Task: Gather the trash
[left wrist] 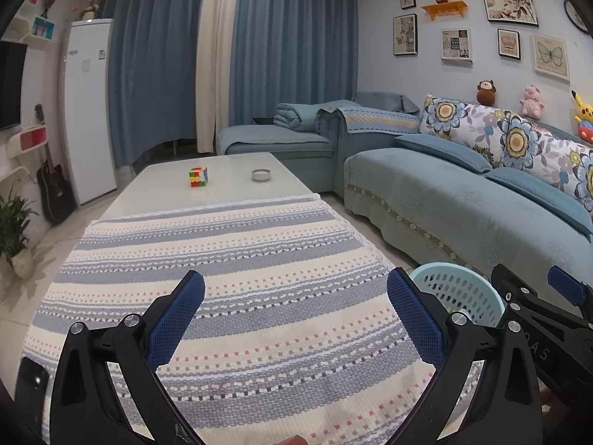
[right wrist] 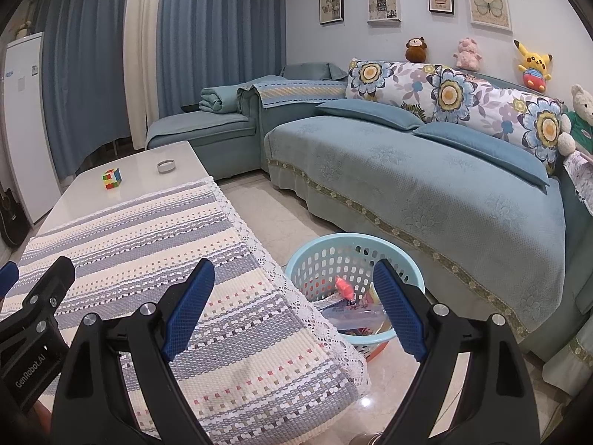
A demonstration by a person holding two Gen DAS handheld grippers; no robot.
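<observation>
Both the left gripper (left wrist: 296,319) and the right gripper (right wrist: 294,309) are held released and empty. The trash (right wrist: 350,306), judged light, crinkly and easily crushed, is seen low-centre inside the basket (right wrist: 326,246); the stiff rim is best gripped.

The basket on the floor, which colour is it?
Light blue basket, with perforated walls; the right wrist view shows it best.
</observation>
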